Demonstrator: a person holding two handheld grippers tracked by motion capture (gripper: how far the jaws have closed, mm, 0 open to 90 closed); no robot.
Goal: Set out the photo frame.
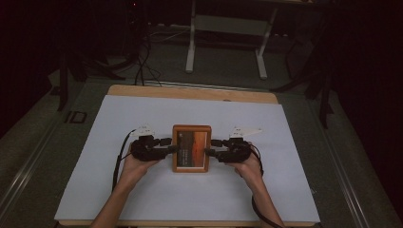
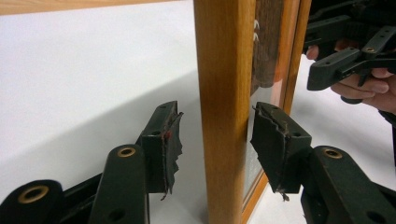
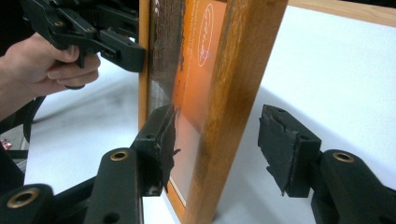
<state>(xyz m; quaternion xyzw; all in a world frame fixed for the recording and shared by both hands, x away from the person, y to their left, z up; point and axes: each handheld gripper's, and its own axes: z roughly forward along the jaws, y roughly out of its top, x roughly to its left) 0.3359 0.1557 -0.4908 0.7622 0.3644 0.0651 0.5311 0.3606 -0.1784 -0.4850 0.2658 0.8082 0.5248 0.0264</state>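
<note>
A wooden picture frame point(image 1: 191, 148) with an orange and brown picture stands on its lower edge at the middle of the white sheet, its face toward the person. My left gripper point(image 1: 172, 145) straddles the frame's left side rail point(image 2: 224, 93). It is open, with a clear gap at the back pad point(image 2: 168, 144), while the front pad sits very close to the frame's front. My right gripper point(image 1: 209, 147) straddles the right side rail point(image 3: 243, 70). It is open too, both pads point(image 3: 280, 149) standing off the wood. Each gripper view shows the other hand's gripper beyond the frame.
A white sheet point(image 1: 142, 118) covers a wooden table whose far edge point(image 1: 190, 92) shows bare. Beyond the table, white desk legs point(image 1: 190, 47) and dark cables point(image 1: 142, 66) stand on the floor. Open sheet lies on all sides of the frame.
</note>
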